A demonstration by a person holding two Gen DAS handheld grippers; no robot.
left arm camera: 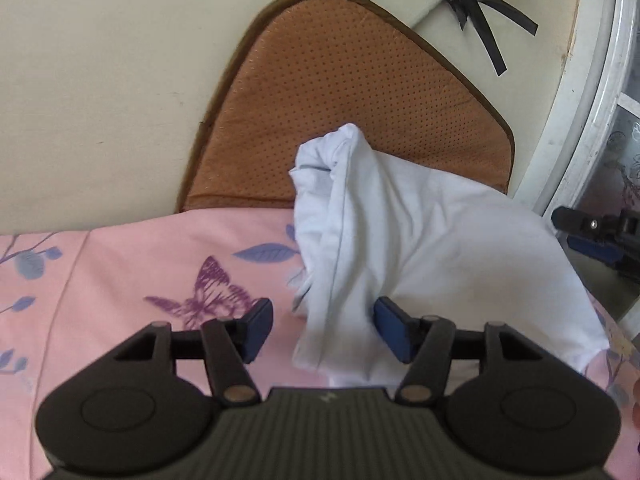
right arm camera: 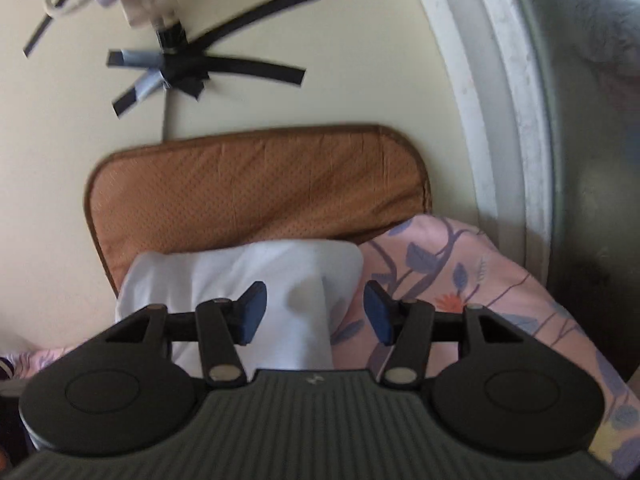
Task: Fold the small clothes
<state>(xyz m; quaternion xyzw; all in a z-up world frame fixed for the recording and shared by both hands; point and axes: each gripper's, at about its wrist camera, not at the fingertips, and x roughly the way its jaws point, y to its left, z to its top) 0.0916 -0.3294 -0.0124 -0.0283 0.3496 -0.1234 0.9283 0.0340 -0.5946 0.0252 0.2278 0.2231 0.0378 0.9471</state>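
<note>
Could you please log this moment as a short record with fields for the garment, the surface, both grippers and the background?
garment: white cloth, bunched, not flat, one end raised
surface: pink floral sheet
left gripper: open, cloth between its fingers, not clamped
right gripper: open, cloth edge between its fingers
background: brown mat against wall; black tape holding a cable
fold: not yet made
</note>
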